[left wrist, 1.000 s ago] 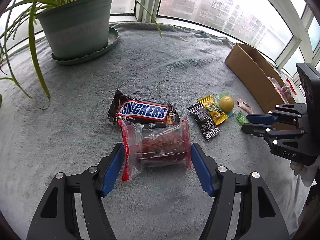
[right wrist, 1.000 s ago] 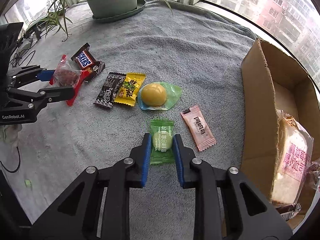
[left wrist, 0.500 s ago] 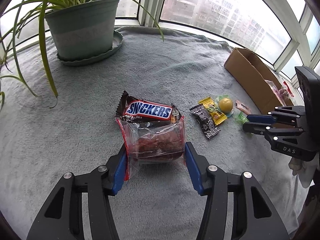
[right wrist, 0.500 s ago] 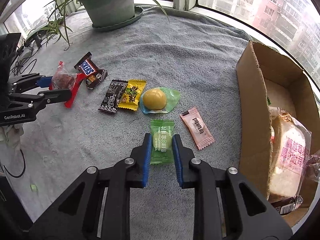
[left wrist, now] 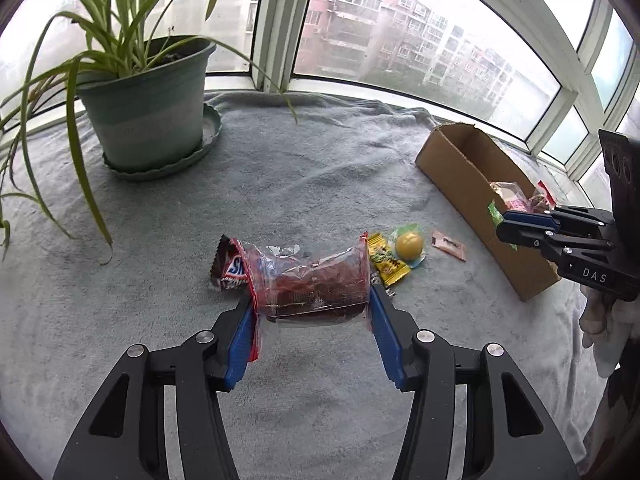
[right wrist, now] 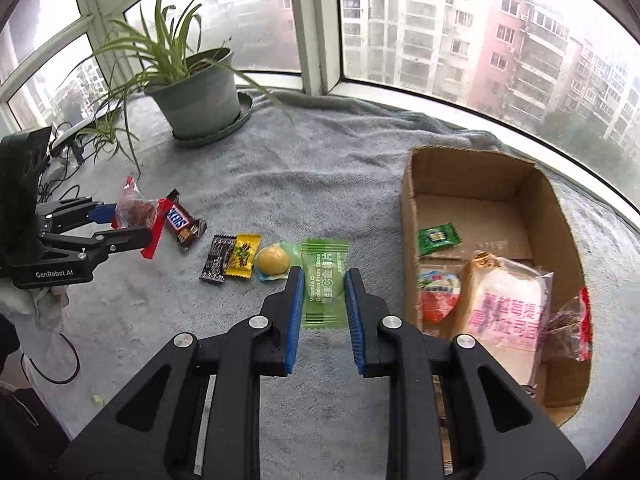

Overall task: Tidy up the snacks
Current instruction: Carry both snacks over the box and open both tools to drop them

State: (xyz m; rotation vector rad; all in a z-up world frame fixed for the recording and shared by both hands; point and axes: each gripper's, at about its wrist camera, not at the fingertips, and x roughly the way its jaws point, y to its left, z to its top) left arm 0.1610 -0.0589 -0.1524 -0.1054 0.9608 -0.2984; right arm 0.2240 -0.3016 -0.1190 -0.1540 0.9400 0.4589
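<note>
Left tool (left wrist: pixel 312 306) is clamped on the red snack bag (left wrist: pixel 316 284), frame centre, raised off the counter (left wrist: pixel 320 184). Light, crinkly, slippery film; best gripped across the filled middle. Right tool (right wrist: pixel 322 294) is pinched on the green candy sachet (right wrist: pixel 324 276), left of the cardboard box (right wrist: pixel 408 208).

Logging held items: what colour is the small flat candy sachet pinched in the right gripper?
Translucent green flat candy sachet with white lettering, held in the right gripper; clearest in the right wrist view.

Blanket (left wrist: pixel 320 184): grey. Plant pot (left wrist: pixel 152 120): pale green. Box (right wrist: pixel 480 208): brown cardboard. Held packet (left wrist: pixel 312 284): clear, red-edged. Held sachet (right wrist: pixel 323 284): green, white lettering.
</note>
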